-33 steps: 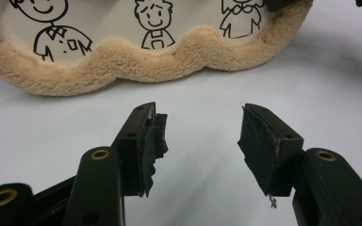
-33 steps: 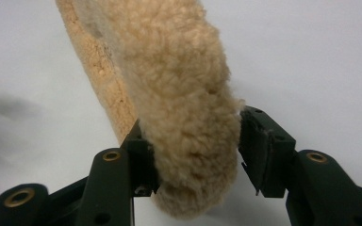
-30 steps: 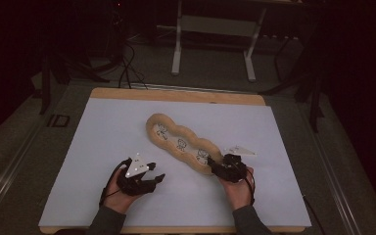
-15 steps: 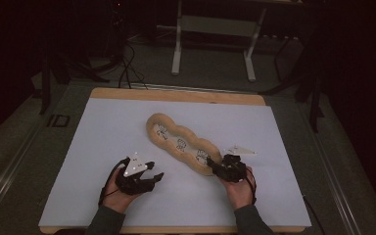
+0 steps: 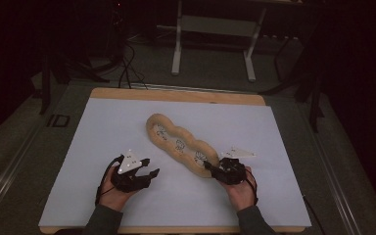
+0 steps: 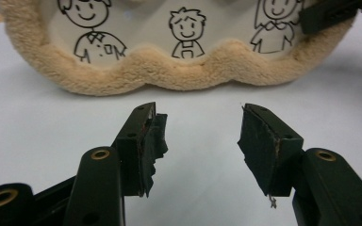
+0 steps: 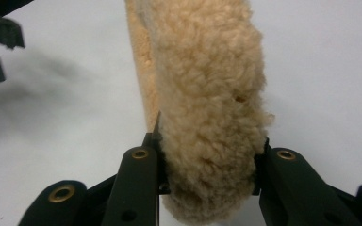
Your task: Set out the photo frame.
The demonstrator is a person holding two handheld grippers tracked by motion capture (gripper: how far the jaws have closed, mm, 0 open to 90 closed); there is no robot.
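Note:
A long tan fleece piece (image 5: 152, 128) with wavy edges lies slantwise on the white sheet, and drawn cartoon figures (image 6: 186, 28) line its pale middle. My right gripper (image 5: 210, 169) is at its near right end. Its jaws have just been closing, and now both pads press the fluffy rim (image 7: 207, 94) between them. My left gripper (image 5: 149, 166) rests low on the sheet to the left. It is open and holds nothing, pointing at the long side of the fleece piece (image 6: 169, 66) a short way off.
The white sheet (image 5: 103, 127) covers a wooden table whose bare far edge (image 5: 176, 95) shows behind it. White desk legs (image 5: 177, 49) and cables stand on the dark floor beyond. The right gripper's jaw (image 6: 330, 14) shows far off in the left gripper view.
Hardly anything differs: both hands and the fleece piece keep their places on the sheet.

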